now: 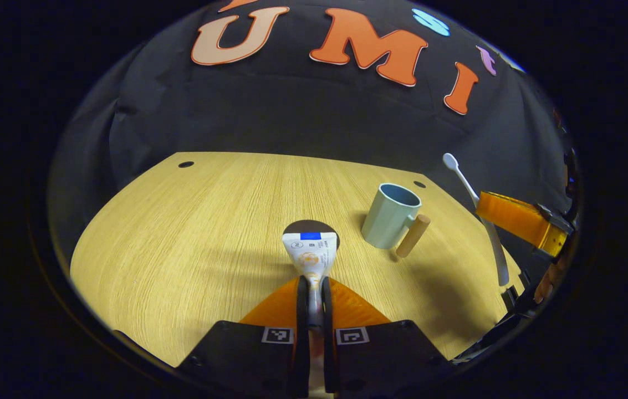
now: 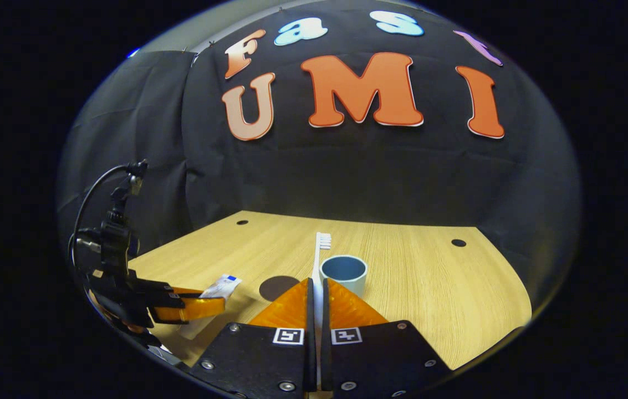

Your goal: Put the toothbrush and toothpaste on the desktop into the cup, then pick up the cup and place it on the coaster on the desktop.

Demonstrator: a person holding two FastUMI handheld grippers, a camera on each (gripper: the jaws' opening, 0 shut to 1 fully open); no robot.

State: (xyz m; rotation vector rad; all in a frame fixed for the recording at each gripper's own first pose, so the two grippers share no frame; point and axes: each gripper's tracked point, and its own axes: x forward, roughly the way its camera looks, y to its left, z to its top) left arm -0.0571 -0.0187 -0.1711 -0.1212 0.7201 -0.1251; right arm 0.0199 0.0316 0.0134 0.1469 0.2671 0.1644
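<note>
In the left gripper view my left gripper (image 1: 314,288) is shut on a white toothpaste tube (image 1: 310,254), held above the wooden desktop (image 1: 192,244). Just behind the tube lies a dark round coaster (image 1: 300,228). To the right stands a pale blue cup (image 1: 390,216) with a wooden handle (image 1: 413,236). Farther right the right gripper (image 1: 519,219) holds a white toothbrush (image 1: 474,205). In the right gripper view my right gripper (image 2: 317,291) is shut on the toothbrush (image 2: 320,260), head up, just left of the cup (image 2: 344,274). The left gripper (image 2: 192,307) with the tube (image 2: 219,288) is at lower left, the coaster (image 2: 276,287) beside it.
The desktop (image 2: 430,288) has small dark holes near its far corners (image 1: 185,164) (image 2: 458,243). The black booth wall rises right behind the table's far edge. A cable and mount (image 2: 117,233) stand up from the left gripper in the right gripper view.
</note>
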